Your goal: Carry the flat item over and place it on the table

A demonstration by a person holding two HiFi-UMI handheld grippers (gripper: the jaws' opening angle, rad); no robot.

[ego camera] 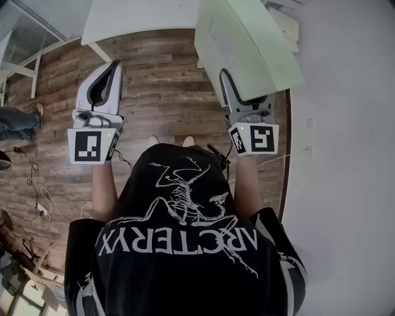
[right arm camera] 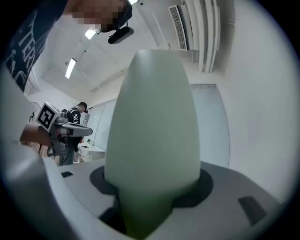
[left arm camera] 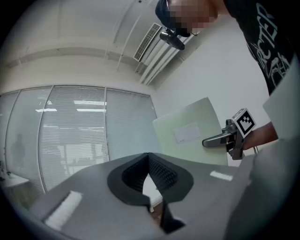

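Observation:
The flat item is a pale green board [ego camera: 247, 43], and my right gripper [ego camera: 229, 83] is shut on its near edge. The board is held in the air over the wood floor, tilted up and away. In the right gripper view the board [right arm camera: 152, 126] rises from between the jaws of my right gripper [right arm camera: 150, 199] and fills the middle. From the left gripper view the board [left arm camera: 187, 136] shows a white label, with the right gripper [left arm camera: 212, 139] clamped on its side. My left gripper [ego camera: 110, 66] hangs apart at the left, shut on nothing [left arm camera: 149, 157].
A white table [ego camera: 142, 18] stands ahead, its edge just beyond both grippers. A white wall [ego camera: 345, 154] runs along the right. Another person [ego camera: 15, 123] stands at the far left, also seen as a person [right arm camera: 75, 117] behind the left gripper [right arm camera: 77, 127]. Cables [ego camera: 43, 210] lie on the floor.

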